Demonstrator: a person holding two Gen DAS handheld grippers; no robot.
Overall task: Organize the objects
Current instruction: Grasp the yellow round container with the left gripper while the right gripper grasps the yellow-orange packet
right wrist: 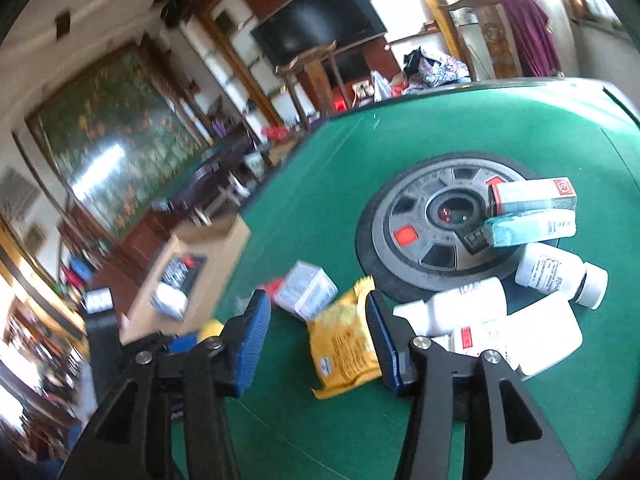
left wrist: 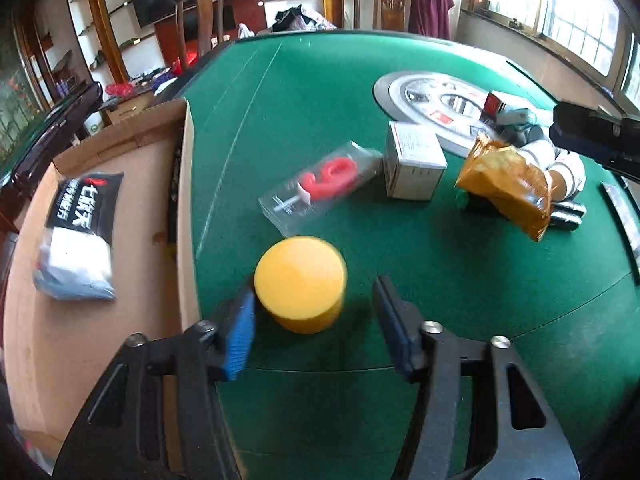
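Between our left gripper's [left wrist: 314, 312] spread jaws stood the yellow tub [left wrist: 300, 284], untouched (right gripper [right wrist: 318, 340] also spread, holding nothing).

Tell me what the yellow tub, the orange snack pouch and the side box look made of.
Yellow tub: likely plastic, smooth, matte, evenly coloured. Orange snack pouch: thin film or foil laminate, creased, glossy, with a crimped end. Side box: corrugated cardboard, plain brown, dull, with raw cut edges.
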